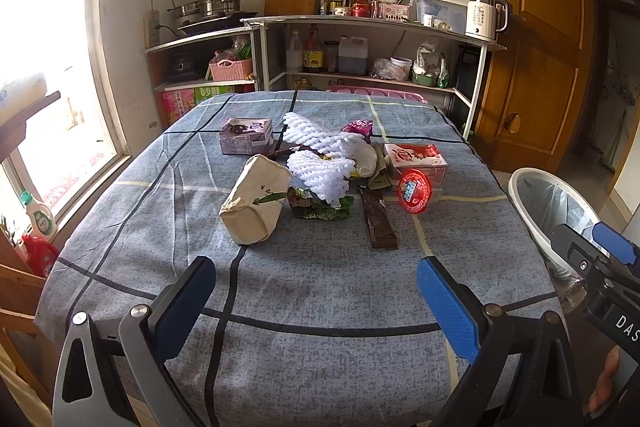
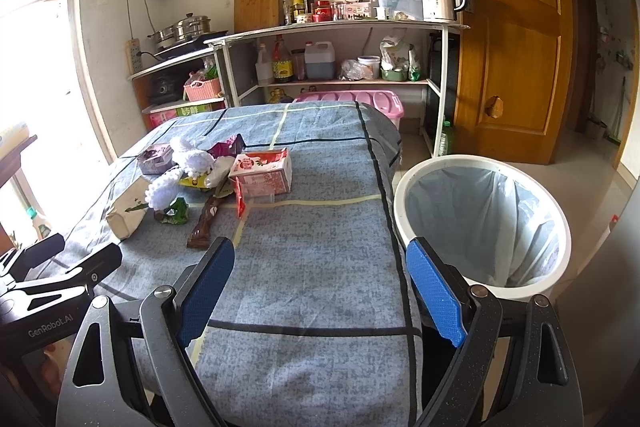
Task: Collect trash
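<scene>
A pile of trash lies mid-table: a beige tissue pack (image 1: pixel 256 205), white foam fruit nets (image 1: pixel 320 163), a purple carton (image 1: pixel 246 137), a red-and-white carton (image 1: pixel 416 159), a round red lid (image 1: pixel 415 191), a brown wrapper (image 1: pixel 378 223) and a green wrapper (image 1: pixel 320 209). The pile also shows in the right wrist view, with the red-and-white carton (image 2: pixel 262 173) and the brown wrapper (image 2: pixel 206 223). A white bin with a clear liner (image 2: pixel 480 223) stands at the table's right. My left gripper (image 1: pixel 316 287) is open and empty, short of the pile. My right gripper (image 2: pixel 320 275) is open and empty over the table's right edge.
The table wears a blue checked cloth (image 1: pixel 320 307). Behind it stand kitchen shelves (image 1: pixel 360 27) with bottles and a kettle (image 1: pixel 484 15). A wooden door (image 2: pixel 516 27) is at the right, a bright window at the left. A pink box (image 2: pixel 360 101) sits beyond the table.
</scene>
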